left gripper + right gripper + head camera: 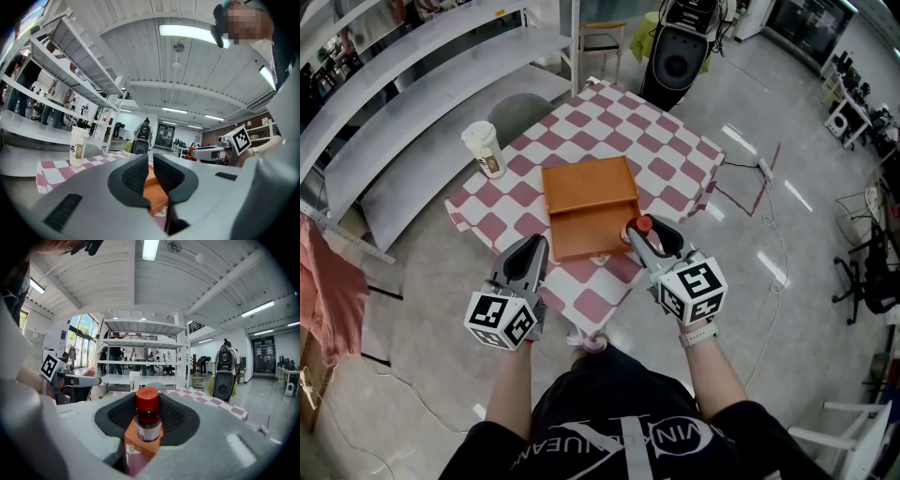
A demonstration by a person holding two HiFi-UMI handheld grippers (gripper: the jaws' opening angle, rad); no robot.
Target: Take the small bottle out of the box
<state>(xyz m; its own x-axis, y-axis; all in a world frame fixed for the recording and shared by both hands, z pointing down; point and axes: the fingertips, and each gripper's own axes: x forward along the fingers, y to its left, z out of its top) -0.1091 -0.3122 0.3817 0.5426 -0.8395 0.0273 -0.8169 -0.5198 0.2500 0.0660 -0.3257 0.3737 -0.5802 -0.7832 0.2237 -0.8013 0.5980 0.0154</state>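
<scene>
Small bottle (pixel 148 417) with a red cap stands upright, clamped between the jaws of the right gripper (pixel 149 423) at the near right corner of the open orange box (pixel 586 192) by the tabletop's (pixel 675 159) near edge, while the left gripper (pixel 149 176), jaws almost together on nothing, hovers beside the box's near left corner

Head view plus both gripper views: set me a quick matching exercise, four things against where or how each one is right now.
Things:
1. small bottle
2. box
3. cup
4. left gripper

Place or state:
A. stands at the left corner of the table, in the head view
B. clamped upright between the jaws of the right gripper
C. jaws together, nothing between them
D. orange, in the middle of the table

Pairs: 1-B, 2-D, 3-A, 4-C
</scene>
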